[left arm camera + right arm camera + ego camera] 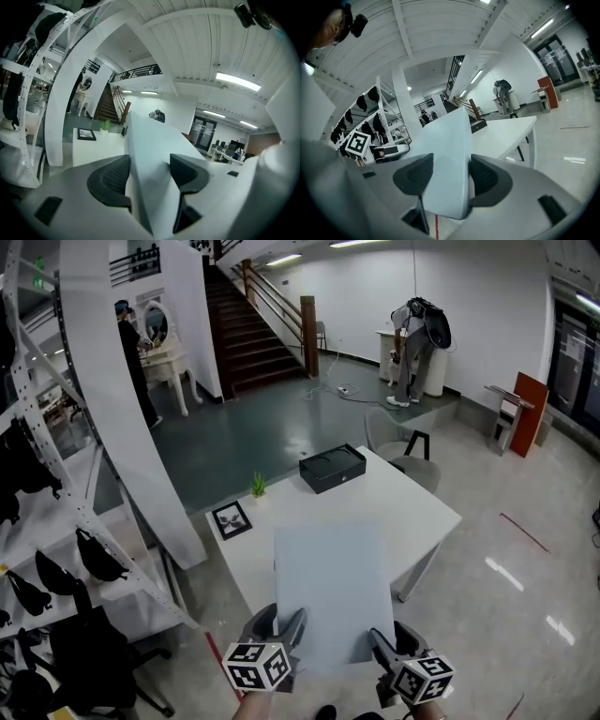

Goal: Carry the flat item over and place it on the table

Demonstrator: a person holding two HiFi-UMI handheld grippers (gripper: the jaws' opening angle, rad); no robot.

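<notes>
A pale grey flat board (334,594) hangs level in the air over the near end of a white table (412,507). Both grippers hold its near edge. My left gripper (296,626) is shut on its near-left corner, and my right gripper (379,643) is shut on its near-right corner. In the left gripper view the board (147,154) runs up between the dark pads (116,176). In the right gripper view the board (447,145) is pinched the same way, with the table (506,129) beyond it.
On the table lie a black box (332,468), a small green plant (258,486) and a framed picture (232,519). A grey chair (398,442) stands at the far side. White shelving with dark bags (56,568) is close on the left. Two people stand far off.
</notes>
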